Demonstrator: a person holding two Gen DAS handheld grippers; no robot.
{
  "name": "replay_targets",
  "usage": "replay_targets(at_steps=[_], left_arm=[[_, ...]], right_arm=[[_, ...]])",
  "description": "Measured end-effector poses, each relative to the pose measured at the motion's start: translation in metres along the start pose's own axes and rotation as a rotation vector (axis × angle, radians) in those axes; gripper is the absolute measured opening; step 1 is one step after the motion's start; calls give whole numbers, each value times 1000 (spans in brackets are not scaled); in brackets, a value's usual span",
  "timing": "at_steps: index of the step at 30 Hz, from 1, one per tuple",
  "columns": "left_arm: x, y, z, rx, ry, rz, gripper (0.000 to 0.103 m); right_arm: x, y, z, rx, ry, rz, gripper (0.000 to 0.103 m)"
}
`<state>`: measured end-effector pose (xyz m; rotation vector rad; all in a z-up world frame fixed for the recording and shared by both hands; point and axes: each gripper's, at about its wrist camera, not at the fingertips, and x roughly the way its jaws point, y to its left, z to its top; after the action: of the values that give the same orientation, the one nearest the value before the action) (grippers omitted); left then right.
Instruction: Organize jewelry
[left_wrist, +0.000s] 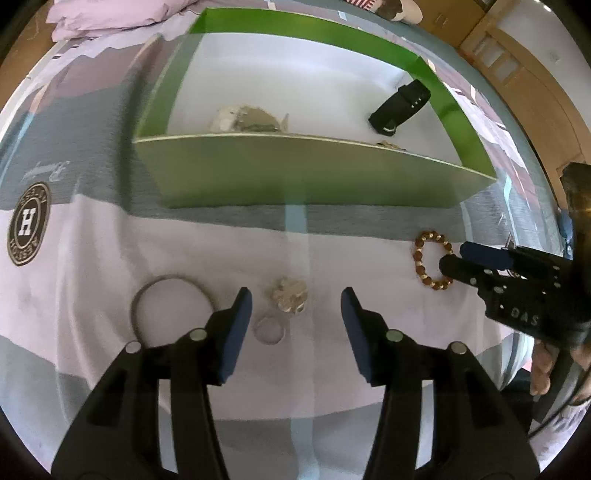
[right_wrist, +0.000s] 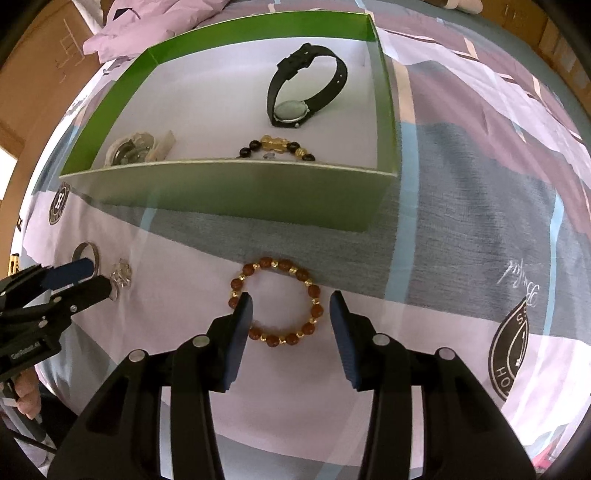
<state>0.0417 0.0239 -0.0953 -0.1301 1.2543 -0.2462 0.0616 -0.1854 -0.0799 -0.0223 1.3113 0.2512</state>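
Beaded bracelet (right_wrist: 277, 302) lies between the open right tool (right_wrist: 291, 314) fingers.

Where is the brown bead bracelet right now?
The brown bead bracelet lies on the bedspread just before the green box, under the open right tongs.

dark bead bracelet (right_wrist: 276, 147) half hidden behind box wall (right_wrist: 236, 192)
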Motion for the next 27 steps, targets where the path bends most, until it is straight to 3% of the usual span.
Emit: replay_targets(at_steps=[2, 4, 11, 13, 17, 21, 27], left_arm=[[7, -4, 1, 23, 11, 36, 34], [14, -9, 0, 45, 12, 76, 29], [15, -18, 3, 62, -3, 93, 29], [14, -16, 3, 52, -6, 82, 34], [11, -6, 5, 28, -17, 76, 34], [15, -7, 7, 41, -27, 112, 19], [3, 0, 10, 24, -56, 96, 19]], right_arm=[[0, -1, -2, -3, 3, -4, 44], [1, -2, -2, -2, 6, -8, 44], [10, -8, -2, 20, 22, -48, 44], [13, -8, -3, 22, 25, -49, 44], [10, -3, -1, 23, 8, -4, 44], [5, 7, 1, -5, -16, 51, 52], [15, 24, 0, -50, 7, 34, 52]])
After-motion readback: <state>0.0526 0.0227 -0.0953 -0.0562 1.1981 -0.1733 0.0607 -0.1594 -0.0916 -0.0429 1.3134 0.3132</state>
